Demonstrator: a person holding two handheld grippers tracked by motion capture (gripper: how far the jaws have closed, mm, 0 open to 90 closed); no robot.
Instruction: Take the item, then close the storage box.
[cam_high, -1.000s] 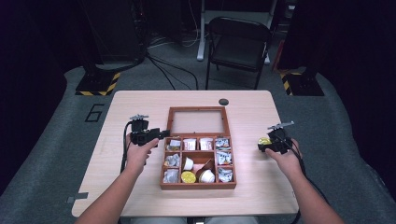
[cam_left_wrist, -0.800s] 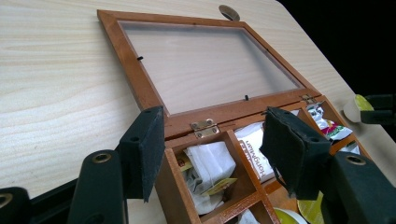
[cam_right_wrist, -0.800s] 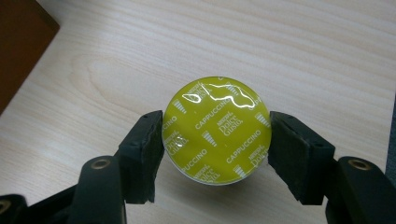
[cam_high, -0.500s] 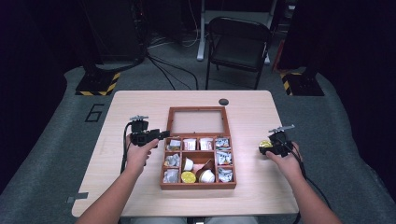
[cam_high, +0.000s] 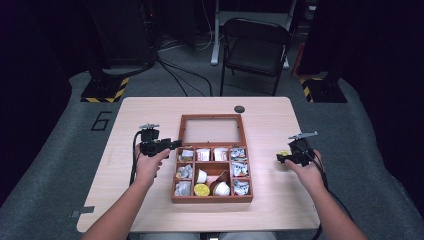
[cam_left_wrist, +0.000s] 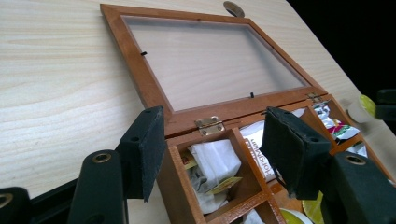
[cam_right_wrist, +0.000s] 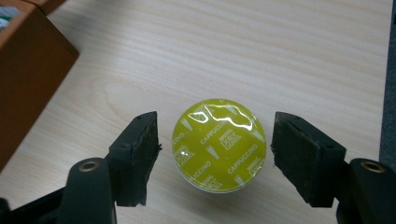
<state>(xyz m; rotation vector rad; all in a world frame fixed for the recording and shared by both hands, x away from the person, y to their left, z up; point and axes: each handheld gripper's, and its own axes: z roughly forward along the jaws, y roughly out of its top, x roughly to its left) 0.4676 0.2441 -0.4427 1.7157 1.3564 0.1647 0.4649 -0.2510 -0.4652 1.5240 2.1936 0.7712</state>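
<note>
A wooden box (cam_high: 174, 186) with its glass lid (cam_high: 212, 131) laid flat open sits mid-table, its compartments full of sachets and capsules. My left gripper (cam_high: 176, 144) is at its far-left corner. In the left gripper view the left gripper (cam_left_wrist: 210, 135) straddles the corner compartment, one pad on the box's (cam_left_wrist: 175, 186) outer wall and the other at the first divider. To the right of the box a yellow cappuccino capsule (cam_right_wrist: 217, 144) stands on the table. My right gripper (cam_right_wrist: 217, 133) has just been opening. The capsule (cam_high: 283, 154) lies between its jaws, with a gap on each side.
A small black disc (cam_high: 239, 108) lies on the table beyond the lid. A folding chair (cam_high: 255, 50) stands behind the far edge. Bare tabletop (cam_high: 280, 200) surrounds the box, and the right table edge is close behind my right hand.
The right gripper with the yellow capsule has sunk slightly toward the table. The left hand and the box have not moved.
</note>
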